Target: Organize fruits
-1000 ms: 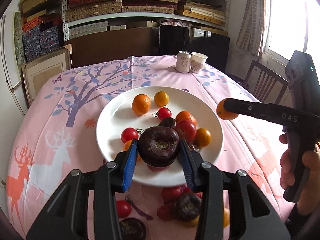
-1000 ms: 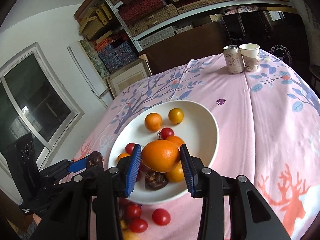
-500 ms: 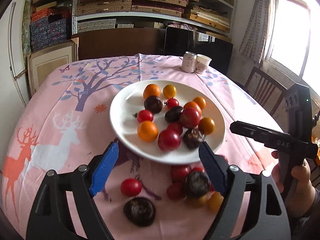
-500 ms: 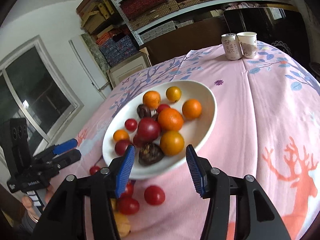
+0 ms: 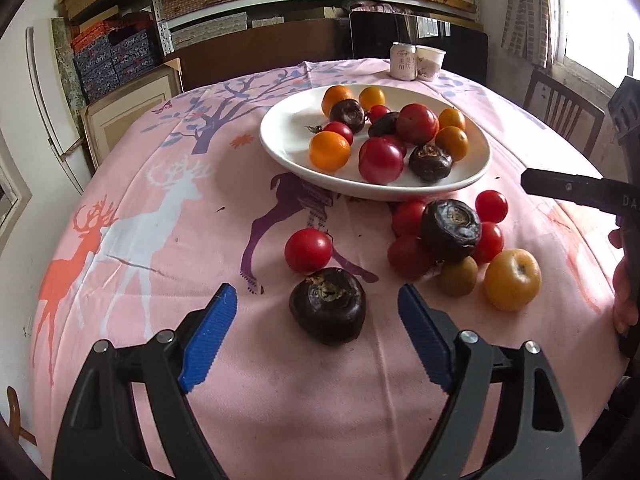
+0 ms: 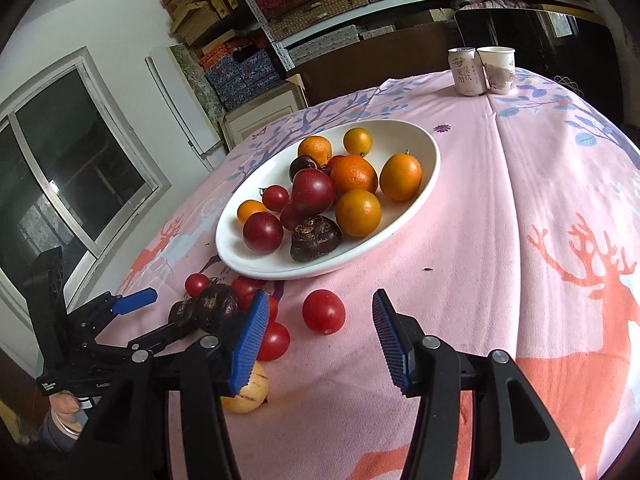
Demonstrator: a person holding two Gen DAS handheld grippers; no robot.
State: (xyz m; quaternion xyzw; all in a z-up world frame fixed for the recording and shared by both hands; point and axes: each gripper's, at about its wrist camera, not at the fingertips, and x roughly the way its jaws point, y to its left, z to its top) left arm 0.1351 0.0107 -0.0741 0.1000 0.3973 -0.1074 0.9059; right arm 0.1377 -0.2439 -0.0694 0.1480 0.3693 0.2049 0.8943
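A white plate point(image 5: 280, 148) point(image 6: 424, 184) on the pink tablecloth holds oranges, red tomatoes and dark chestnut-like fruits. Loose fruit lies in front of it. My left gripper point(image 5: 316, 300) is open and empty, with a dark fruit point(image 5: 327, 306) on the cloth between its blue pads and a red tomato point(image 5: 308, 250) just beyond. My right gripper point(image 6: 320, 320) is open and empty, with a red tomato point(image 6: 323, 312) between its pads. A cluster of tomatoes, a dark fruit point(image 5: 450, 230) and a yellow fruit point(image 5: 512, 280) lies to the right.
A drink can point(image 5: 403, 61) point(image 6: 466, 71) and a paper cup point(image 5: 430, 63) point(image 6: 498, 69) stand at the table's far edge. Shelves of boxes fill the back wall. A wooden chair point(image 5: 560, 108) stands at the right. A pale striped fruit point(image 6: 248, 392) lies near my right gripper.
Both grippers let go of their fruit onto the plate, opened wide, and drew back and down toward the loose fruit in front of the plate.
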